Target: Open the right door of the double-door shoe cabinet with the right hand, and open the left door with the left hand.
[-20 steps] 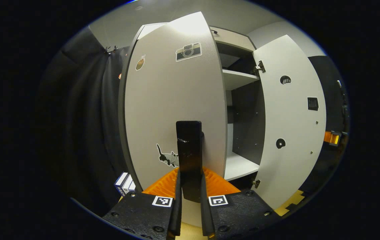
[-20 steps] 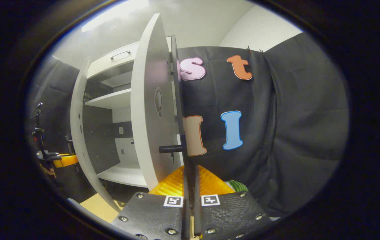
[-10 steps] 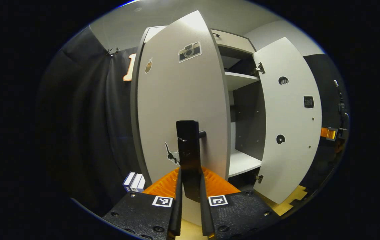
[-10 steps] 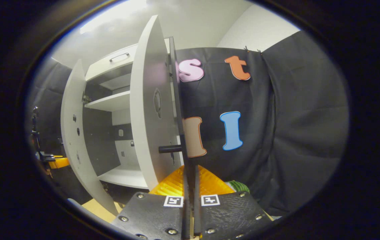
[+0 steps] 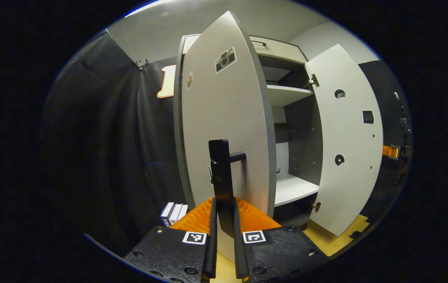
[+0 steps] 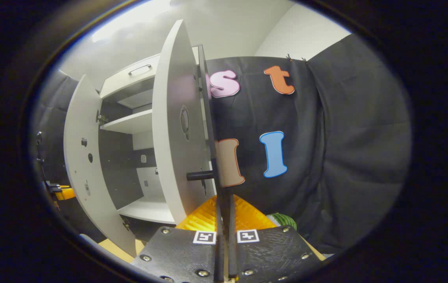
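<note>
Two stiff, flat panels on side hinges, probably light to swing yet unforgiving of any twist: best taken by the bar handles, never by the thin edge. Leftmost, the left door (image 5: 224, 118) of the shoe cabinet (image 5: 282, 51), swung well out from the cabinet front, with the left handle (image 5: 220, 173) a slim upright bar standing off its face on a short peg. Pinched low on that bar by the left tongs (image 5: 223, 208), narrowed to the bar's width, a finger pressing on each side. Held level and pointed nearly along the door's face, suited to drawing round in an arc rather than straight back. Further right, bare shelves (image 5: 288, 94) exposed inside, then the right door (image 6: 172, 129) standing wide, almost edge-on in the right gripper view. Gripped likewise at the right handle (image 6: 220, 177) by the right tongs (image 6: 224, 212), almost fully closed on the thin bar. Likely hard and somewhat slick to hold: firm squeeze called for, wrist left free to turn with the hinge.
</note>
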`<state>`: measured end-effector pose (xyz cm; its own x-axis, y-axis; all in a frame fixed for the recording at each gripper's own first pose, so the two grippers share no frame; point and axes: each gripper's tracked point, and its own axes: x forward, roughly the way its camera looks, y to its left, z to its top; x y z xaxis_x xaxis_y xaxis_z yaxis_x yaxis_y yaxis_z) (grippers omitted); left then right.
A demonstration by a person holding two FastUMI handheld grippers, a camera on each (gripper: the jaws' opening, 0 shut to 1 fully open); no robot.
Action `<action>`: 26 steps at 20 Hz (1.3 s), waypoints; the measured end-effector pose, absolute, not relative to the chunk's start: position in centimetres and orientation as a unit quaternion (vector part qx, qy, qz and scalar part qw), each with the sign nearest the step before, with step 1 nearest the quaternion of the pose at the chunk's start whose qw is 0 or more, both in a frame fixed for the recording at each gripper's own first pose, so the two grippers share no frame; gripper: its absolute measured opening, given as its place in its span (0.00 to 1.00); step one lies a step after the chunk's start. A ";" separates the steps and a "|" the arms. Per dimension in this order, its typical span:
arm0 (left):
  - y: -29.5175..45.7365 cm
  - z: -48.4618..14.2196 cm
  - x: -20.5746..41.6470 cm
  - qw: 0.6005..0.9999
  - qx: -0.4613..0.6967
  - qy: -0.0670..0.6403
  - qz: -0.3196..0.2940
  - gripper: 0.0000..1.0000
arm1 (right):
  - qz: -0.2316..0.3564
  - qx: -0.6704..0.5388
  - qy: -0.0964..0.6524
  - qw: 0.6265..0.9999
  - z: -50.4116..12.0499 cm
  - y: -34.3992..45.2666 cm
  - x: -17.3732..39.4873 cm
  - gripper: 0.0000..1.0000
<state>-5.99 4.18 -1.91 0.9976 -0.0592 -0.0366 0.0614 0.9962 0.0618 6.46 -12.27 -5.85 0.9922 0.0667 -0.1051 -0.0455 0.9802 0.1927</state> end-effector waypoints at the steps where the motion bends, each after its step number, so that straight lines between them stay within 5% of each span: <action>1: 4.6 -2.0 -6.1 0.999 0.036 0.018 -0.026 0.19 | 0.028 0.096 0.055 0.993 -5.8 -12.3 6.5 0.05; 13: 11.5 -2.2 -7.2 0.995 0.068 0.029 0.061 0.07 | 0.024 0.102 0.053 0.993 -5.8 -12.3 6.5 0.05; 26: 14.3 -2.1 -7.1 1.000 -0.005 0.014 0.024 0.02 | 0.021 0.093 0.055 0.994 -5.9 -12.4 6.5 0.05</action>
<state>-7.05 14.32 -2.06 0.9985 0.0471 -0.0287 -0.0474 0.9988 -0.0085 6.54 -12.39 -5.86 0.9931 0.0511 -0.1052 -0.0308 0.9820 0.1862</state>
